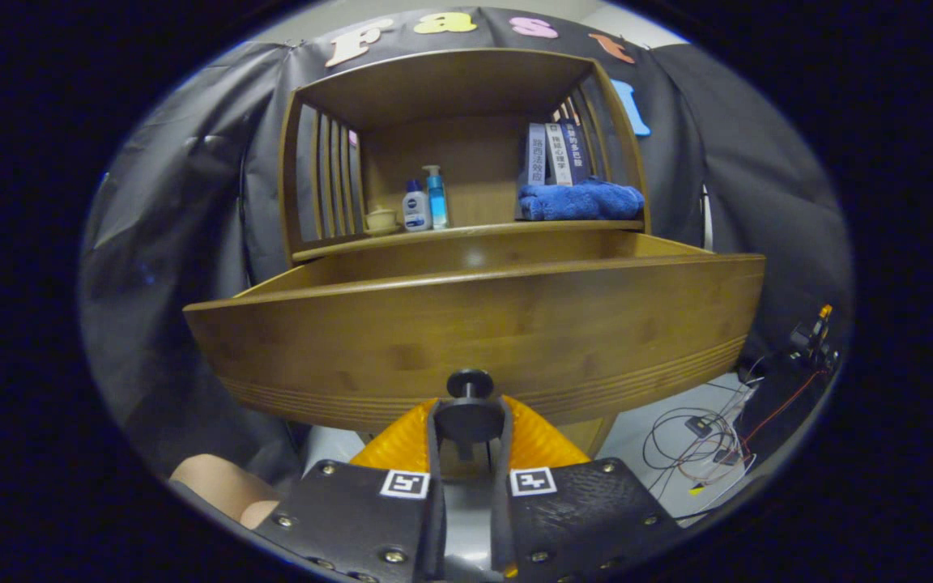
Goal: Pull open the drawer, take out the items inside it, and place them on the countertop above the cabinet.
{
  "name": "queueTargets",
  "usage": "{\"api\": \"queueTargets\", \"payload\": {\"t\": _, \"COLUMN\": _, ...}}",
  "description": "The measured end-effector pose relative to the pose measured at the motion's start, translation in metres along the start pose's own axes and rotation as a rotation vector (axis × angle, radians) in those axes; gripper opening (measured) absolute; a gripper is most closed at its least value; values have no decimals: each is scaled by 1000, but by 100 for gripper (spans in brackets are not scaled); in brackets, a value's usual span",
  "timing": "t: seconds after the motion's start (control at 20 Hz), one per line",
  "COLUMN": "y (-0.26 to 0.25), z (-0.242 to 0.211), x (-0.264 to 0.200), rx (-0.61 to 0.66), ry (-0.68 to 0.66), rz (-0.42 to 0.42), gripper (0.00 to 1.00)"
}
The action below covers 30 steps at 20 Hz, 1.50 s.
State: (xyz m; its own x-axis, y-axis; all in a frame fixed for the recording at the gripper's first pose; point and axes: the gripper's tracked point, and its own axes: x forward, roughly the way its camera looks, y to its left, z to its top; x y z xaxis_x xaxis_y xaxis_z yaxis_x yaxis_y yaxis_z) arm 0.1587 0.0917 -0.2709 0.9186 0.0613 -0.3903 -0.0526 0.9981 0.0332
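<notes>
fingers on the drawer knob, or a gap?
Touching: the gripper view shows the hand-held gripper closed around the drawer knob, both fingers pressing it.

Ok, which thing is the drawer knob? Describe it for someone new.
Find the wooden cabinet with its pulled-out drawer. On the drawer's front panel, low and central, the knob sits between the gripper fingers, which close around it. It is the only dark round piece on the wood.

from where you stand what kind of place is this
Likely a staged test booth, not a real home: a wooden cabinet backed by black cloth, loose cables on the floor. The hand-held gripper is shut on the drawer knob.
</notes>
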Motion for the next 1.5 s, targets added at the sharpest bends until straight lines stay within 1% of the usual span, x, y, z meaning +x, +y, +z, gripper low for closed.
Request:
{"api": "queueTargets", "payload": {"t": 0.1, "y": 1, "z": -7, "x": 4, "rx": -2, "ry": 27, "rz": 2, "gripper": 22}}
{"api": "queueTargets", "payload": {"t": 0.15, "y": 1, "z": -3, "x": -4, "rx": 2, "ry": 52, "rz": 14, "gripper": 28}}
{"api": "queueTargets", "payload": {"t": 0.3, "y": -1, "z": 17, "x": -22, "rx": 25, "ry": 21, "rz": 30, "gripper": 46}}
{"api": "queueTargets", "payload": {"t": 0.4, "y": -5, "z": 40, "x": -38, "rx": 29, "ry": -4, "rz": 26, "gripper": 46}}
{"api": "queueTargets", "payload": {"t": 0.55, "y": -6, "z": 96, "x": -48, "rx": 48, "ry": -36, "rz": 37, "gripper": 46}}
{"api": "queueTargets", "payload": {"t": 0.75, "y": -5, "z": 148, "x": -12, "rx": 5, "ry": 39, "rz": 68, "gripper": 46}}
{"api": "queueTargets", "payload": {"t": 0.9, "y": -5, "z": 160, "x": 27, "rx": -69, "ry": 136, "rz": 81, "gripper": 46}}
{"api": "queueTargets", "payload": {"t": 1.05, "y": -2, "z": 153, "x": 66, "rx": -158, "ry": 263, "rz": 88, "gripper": 46}}
{"api": "queueTargets", "payload": {"t": 1.3, "y": 10, "z": 109, "x": 116, "rx": -230, "ry": 490, "rz": 107, "gripper": 46}}
{"api": "queueTargets", "payload": {"t": 1.5, "y": 7, "z": 70, "x": 129, "rx": -274, "ry": 672, "rz": 93, "gripper": 46}}
